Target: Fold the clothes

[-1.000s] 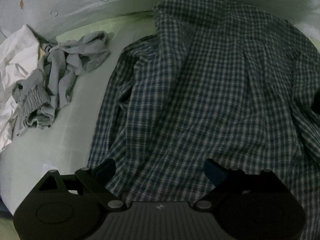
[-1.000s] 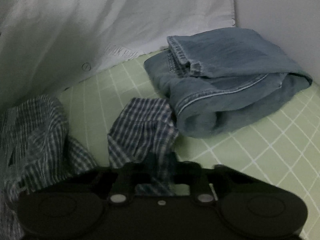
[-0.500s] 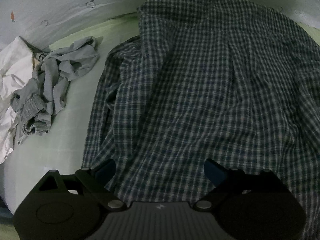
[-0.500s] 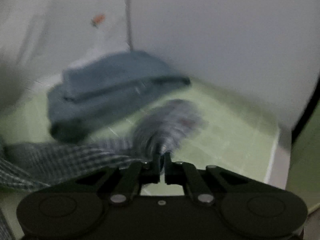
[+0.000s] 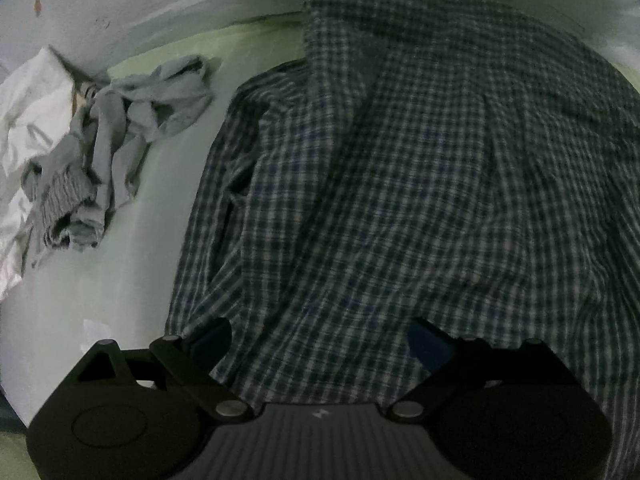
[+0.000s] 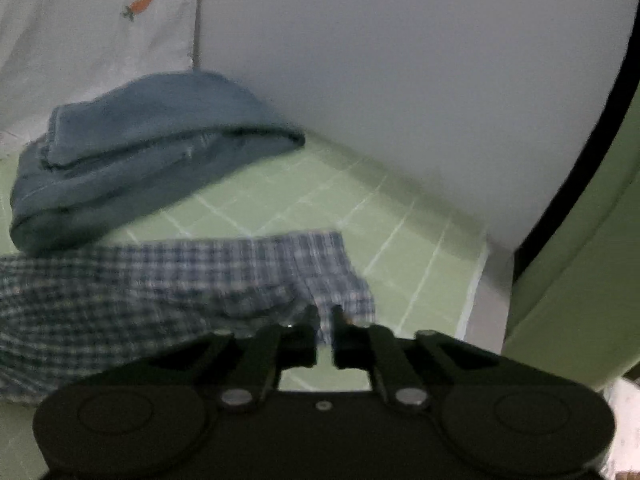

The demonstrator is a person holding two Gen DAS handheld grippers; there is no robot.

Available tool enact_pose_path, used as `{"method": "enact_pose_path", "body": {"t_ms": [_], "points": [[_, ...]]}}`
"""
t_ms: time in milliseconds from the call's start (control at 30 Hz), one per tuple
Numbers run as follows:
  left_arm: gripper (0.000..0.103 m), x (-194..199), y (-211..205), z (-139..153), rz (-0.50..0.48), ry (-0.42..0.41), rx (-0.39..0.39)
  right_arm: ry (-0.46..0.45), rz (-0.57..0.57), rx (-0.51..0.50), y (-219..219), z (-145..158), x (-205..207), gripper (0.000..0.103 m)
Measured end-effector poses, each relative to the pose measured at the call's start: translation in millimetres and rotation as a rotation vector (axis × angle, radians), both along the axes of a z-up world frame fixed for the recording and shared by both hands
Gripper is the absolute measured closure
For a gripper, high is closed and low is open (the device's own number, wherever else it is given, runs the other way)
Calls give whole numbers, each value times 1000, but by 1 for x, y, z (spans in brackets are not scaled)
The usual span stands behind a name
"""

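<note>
A bed covered in a pale green sheet with a white grid pattern (image 6: 404, 236) is carrying all the clothes. A blue-and-white checked cotton shirt (image 5: 400, 184) is lying spread across it, one sleeve (image 6: 168, 280) stretching out over the sheet just in front of a folded pair of blue denim jeans (image 6: 132, 160), which is sitting near the wall. To the shirt's other side, a crumpled grey knit garment (image 5: 116, 128) is lying apart from it, touching a rumpled white cloth (image 5: 28, 120) at the edge.
</note>
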State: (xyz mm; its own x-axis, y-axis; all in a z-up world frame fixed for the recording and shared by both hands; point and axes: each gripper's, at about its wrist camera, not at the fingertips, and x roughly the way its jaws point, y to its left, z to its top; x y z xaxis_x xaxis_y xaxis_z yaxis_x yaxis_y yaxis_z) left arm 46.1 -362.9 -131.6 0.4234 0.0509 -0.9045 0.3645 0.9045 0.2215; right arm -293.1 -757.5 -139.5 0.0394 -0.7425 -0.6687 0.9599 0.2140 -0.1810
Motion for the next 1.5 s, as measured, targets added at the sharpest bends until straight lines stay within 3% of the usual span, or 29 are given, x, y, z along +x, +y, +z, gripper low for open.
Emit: {"method": "enact_pose_path", "body": {"t_ms": [33, 200, 300, 433, 633, 700, 733, 767, 800, 833, 867, 1100, 1267, 1333, 1400, 1467, 1500], "points": [[8, 4, 1, -1, 6, 2, -3, -9, 31, -8, 2, 4, 9, 70], [8, 29, 3, 4, 35, -13, -24, -54, 200, -38, 15, 22, 60, 59], [8, 51, -1, 12, 30, -33, -41, -64, 372, -28, 29, 25, 116, 59], [8, 94, -16, 25, 1, -93, -71, -95, 584, -5, 38, 26, 194, 51], [10, 168, -55, 20, -27, -148, -114, -90, 679, 24, 33, 13, 280, 50], [18, 186, -69, 12, -29, -153, -120, -98, 677, 38, 29, 9, 295, 51], [28, 194, -75, 8, -25, -154, -124, -96, 680, 40, 28, 8, 300, 51], [45, 200, -80, 4, -20, -152, -128, -91, 684, 38, 29, 7, 303, 51], [55, 204, -82, -1, -7, -140, -135, -75, 695, 26, 29, 5, 306, 51], [84, 207, -84, -5, 7, -129, -141, -48, 717, 4, 32, 2, 308, 51], [98, 209, -85, -8, 21, -122, -147, -20, 742, -20, 36, 0, 310, 51], [98, 194, -51, 7, 155, -211, -142, -28, 776, 75, 45, -10, 295, 50], [98, 199, -25, -3, 197, -171, -87, 4, 855, 120, 47, -25, 299, 50], [98, 197, -23, -5, 195, -166, -83, 17, 873, 109, 44, -30, 306, 39], [98, 197, -23, -5, 195, -165, -85, 18, 884, 115, 38, -33, 314, 37], [98, 199, -24, -4, 196, -168, -91, -12, 891, 142, 28, -33, 321, 40], [98, 199, -24, -3, 196, -169, -94, -34, 903, 173, 22, -33, 325, 53]]}}
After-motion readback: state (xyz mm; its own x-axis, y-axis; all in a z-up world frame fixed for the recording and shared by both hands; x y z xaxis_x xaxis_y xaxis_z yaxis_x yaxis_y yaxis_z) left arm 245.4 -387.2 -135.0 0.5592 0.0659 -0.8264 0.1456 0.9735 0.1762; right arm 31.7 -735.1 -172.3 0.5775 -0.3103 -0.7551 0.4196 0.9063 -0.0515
